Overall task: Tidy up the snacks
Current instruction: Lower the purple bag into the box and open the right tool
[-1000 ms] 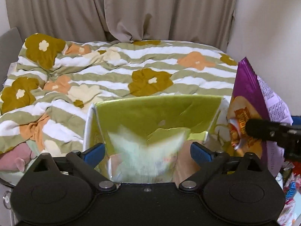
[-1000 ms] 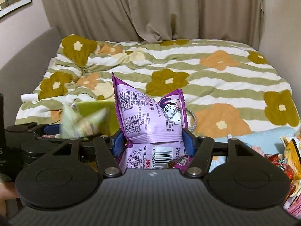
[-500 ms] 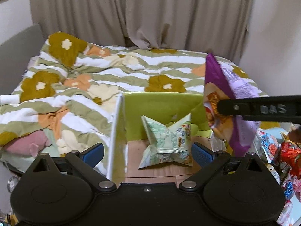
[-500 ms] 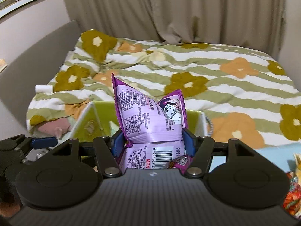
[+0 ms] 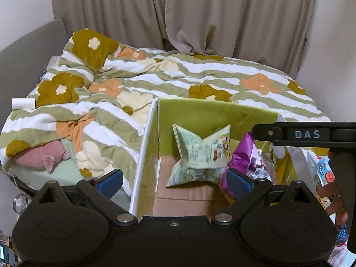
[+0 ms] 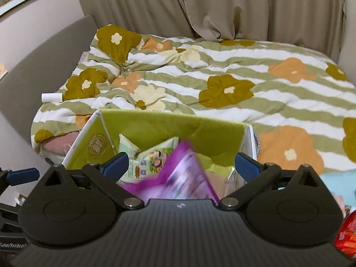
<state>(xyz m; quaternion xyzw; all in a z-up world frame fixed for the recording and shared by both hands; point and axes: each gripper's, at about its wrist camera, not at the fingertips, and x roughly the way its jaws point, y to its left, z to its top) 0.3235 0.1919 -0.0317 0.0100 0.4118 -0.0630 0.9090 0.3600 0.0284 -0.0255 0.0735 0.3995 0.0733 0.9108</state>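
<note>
A green-lined cardboard box stands on the bed edge; it also shows in the right wrist view. A pale green snack bag lies inside it, seen too in the right wrist view. A purple snack bag, blurred, is falling into the box beside the green one; it shows in the left wrist view. My left gripper is open and empty over the box's left wall. My right gripper is open above the box.
A flowered quilt covers the bed behind the box. A pink plush toy lies at the left. Several loose snack packs lie at the right. A white roll rests by the grey headboard.
My right gripper has opened and let go of the purple bag, which drops into the box. The green bag has settled on the box floor. Both grippers moved up and back.
</note>
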